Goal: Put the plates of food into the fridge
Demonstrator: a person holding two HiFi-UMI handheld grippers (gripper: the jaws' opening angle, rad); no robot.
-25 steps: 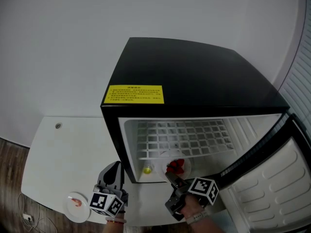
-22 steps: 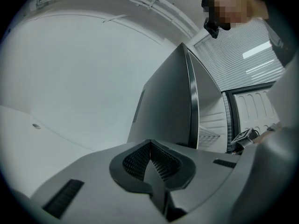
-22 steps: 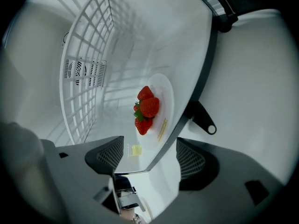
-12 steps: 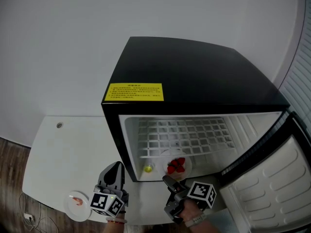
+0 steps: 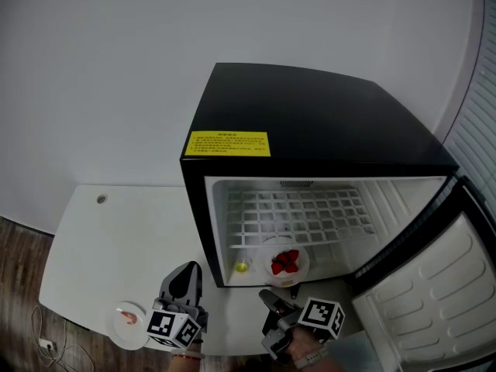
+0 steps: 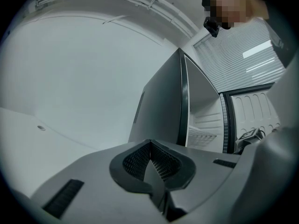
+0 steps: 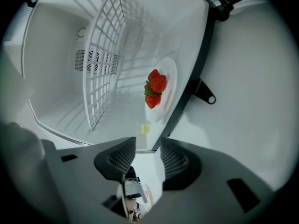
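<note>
A white plate (image 5: 305, 266) of strawberries (image 5: 285, 261) stands on the floor of the open black fridge (image 5: 325, 122), near its front edge. The right gripper view shows the same plate (image 7: 170, 80) and strawberries (image 7: 155, 85) ahead of the jaws. My right gripper (image 5: 273, 301) hangs just outside the fridge opening, its jaws closing with nothing between them. A second white plate (image 5: 116, 326) with a shrimp (image 5: 130, 315) sits at the front left of the white table (image 5: 116, 239). My left gripper (image 5: 186, 279) is shut and empty, just right of that plate.
A small yellow item (image 5: 242, 266) lies inside the fridge, left of the strawberry plate. A white wire shelf (image 5: 302, 215) spans the fridge above them. The fridge door (image 5: 434, 301) stands swung out at the right. Wooden floor (image 5: 19, 277) shows past the table's left edge.
My right gripper has drawn back from the strawberry plate, which stays in the fridge, and its jaws have narrowed. The left gripper has hardly moved.
</note>
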